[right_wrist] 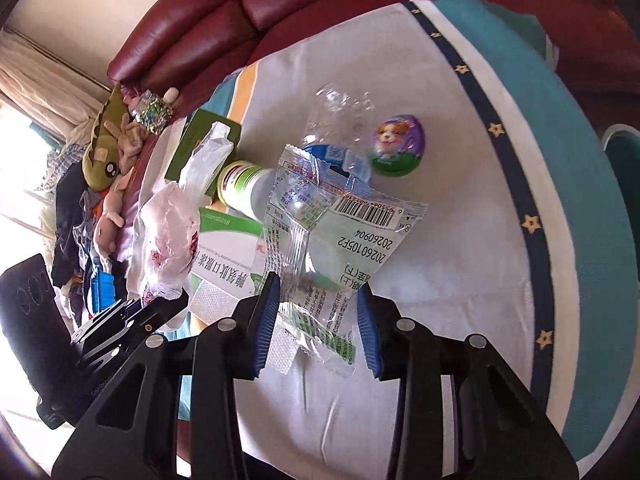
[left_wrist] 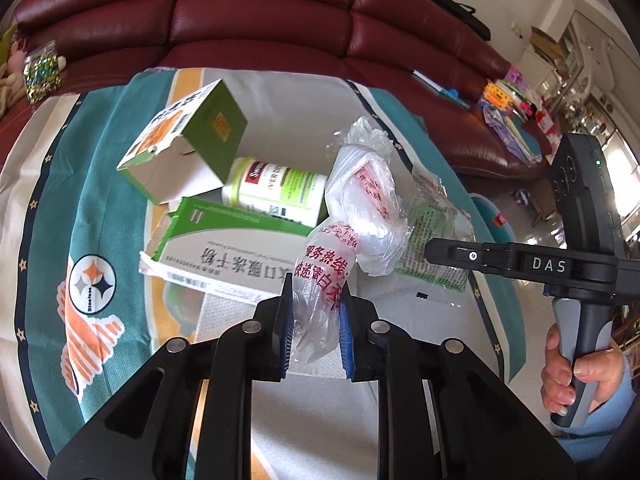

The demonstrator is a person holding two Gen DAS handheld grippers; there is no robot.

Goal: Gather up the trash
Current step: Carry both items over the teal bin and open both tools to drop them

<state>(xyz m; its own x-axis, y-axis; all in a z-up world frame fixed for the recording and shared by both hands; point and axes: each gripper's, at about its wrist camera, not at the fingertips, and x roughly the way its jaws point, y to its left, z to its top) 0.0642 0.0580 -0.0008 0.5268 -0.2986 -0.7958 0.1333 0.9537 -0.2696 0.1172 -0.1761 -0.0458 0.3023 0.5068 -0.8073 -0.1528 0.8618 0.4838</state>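
**A:** Left gripper [left_wrist: 316, 328] — state?

**B:** Narrow. Blue pads [left_wrist: 285, 336] pinched on the tail of a clear plastic bag [left_wrist: 352, 216] with red print. The bag bunches up past the fingertips and leans over the pile.

**A:** Right gripper [right_wrist: 318, 322]?

**B:** Jaws moderately apart, a clear snack wrapper [right_wrist: 340, 236] with barcode and green print between them. Left pad touches the wrapper edge; the right pad looks just clear of it — can't tell if it's actually clamped.

**A:** What's around them?

**B:** In the left view, just behind the bag: a white supplement bottle [left_wrist: 276, 192] on its side with a green label, a flat green-and-white medicine box [left_wrist: 216, 256] in front of it, and a second opened box [left_wrist: 184, 144] tilted on top at the back. The right view adds a crushed clear water bottle [right_wrist: 340, 136] and a purple-green toy egg [right_wrist: 398, 146] with a puppy on it, just beside the bottle.

**A:** Surface?

**B:** All on a teal-and-white printed cloth [left_wrist: 100, 184] with star trim. Dark red leather sofa [left_wrist: 260, 12] behind, stuffed toys [right_wrist: 108, 152] on its end. A hand [left_wrist: 576, 376] in a light blue sleeve holds the right gripper's handle.
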